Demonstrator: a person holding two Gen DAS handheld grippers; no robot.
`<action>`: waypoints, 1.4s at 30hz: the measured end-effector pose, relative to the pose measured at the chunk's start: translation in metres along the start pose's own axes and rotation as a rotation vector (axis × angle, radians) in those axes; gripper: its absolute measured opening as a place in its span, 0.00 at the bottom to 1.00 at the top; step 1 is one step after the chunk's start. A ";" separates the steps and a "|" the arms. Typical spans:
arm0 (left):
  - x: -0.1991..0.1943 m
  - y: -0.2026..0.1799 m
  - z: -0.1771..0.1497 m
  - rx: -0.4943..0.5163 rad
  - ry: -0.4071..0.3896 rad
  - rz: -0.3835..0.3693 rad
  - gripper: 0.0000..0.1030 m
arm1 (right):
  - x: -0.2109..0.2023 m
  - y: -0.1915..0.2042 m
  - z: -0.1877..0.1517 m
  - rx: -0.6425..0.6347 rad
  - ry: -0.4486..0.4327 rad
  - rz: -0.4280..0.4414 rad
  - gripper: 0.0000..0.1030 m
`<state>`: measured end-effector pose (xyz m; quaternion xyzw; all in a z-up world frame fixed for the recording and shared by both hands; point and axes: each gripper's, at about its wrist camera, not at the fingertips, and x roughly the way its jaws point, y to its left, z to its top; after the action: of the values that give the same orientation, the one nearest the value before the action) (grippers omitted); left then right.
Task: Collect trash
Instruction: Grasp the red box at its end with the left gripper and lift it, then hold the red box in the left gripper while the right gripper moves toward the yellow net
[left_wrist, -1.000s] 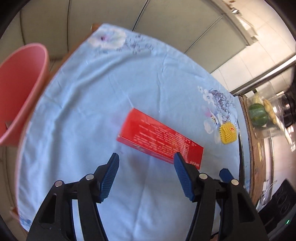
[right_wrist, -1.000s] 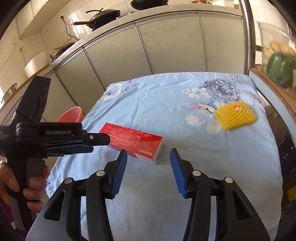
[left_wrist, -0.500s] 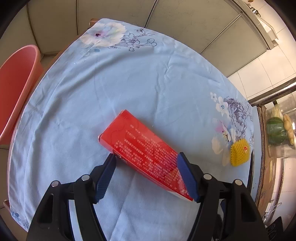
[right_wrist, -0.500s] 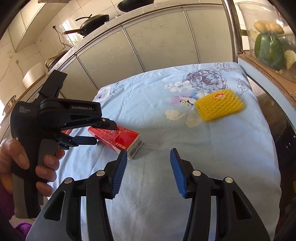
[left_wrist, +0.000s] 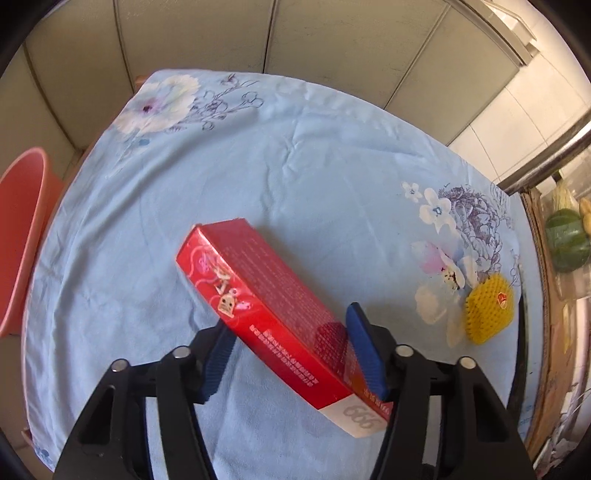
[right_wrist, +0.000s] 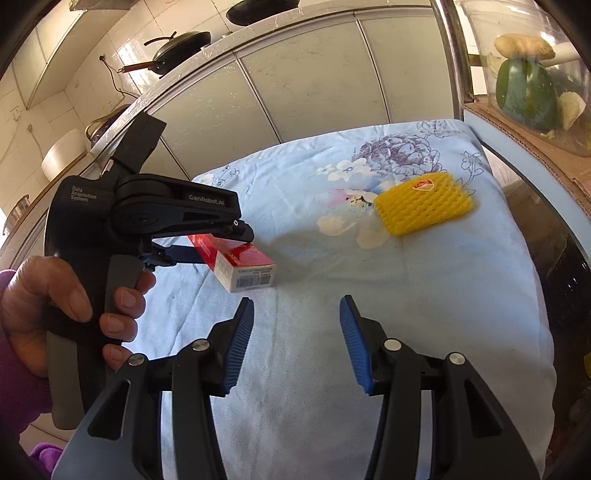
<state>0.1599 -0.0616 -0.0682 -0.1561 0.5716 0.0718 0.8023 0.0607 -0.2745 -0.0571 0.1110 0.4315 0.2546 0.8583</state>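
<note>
A home kitchen: a black wok (right_wrist: 183, 44) sits at eleven o'clock on a worktop above pale cabinet doors (right_wrist: 314, 85), white wall tiles (right_wrist: 59, 99) behind, vegetables (right_wrist: 526, 92) at two o'clock.

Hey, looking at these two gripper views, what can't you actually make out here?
- Red box: in the right wrist view the left gripper covers most of it; its small print is unreadable in both views.
- Left gripper: its jaws are closing around the box, but pad contact isn't clear.
- Pink bin: cut off by the left wrist view's edge, contents hidden.
- Yellow foam net: its red sticker is too small to read.
</note>
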 end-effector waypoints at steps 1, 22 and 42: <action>0.000 -0.001 0.000 0.016 -0.007 0.007 0.46 | 0.000 0.001 0.000 -0.003 0.001 0.000 0.48; -0.048 0.038 -0.048 0.218 -0.038 0.014 0.25 | 0.000 0.003 -0.002 0.000 0.020 0.012 0.48; -0.051 0.020 -0.092 0.480 -0.064 0.063 0.25 | 0.002 0.010 -0.004 -0.015 0.039 0.010 0.48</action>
<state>0.0542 -0.0703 -0.0508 0.0591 0.5513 -0.0364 0.8314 0.0552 -0.2653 -0.0574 0.1017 0.4454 0.2645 0.8493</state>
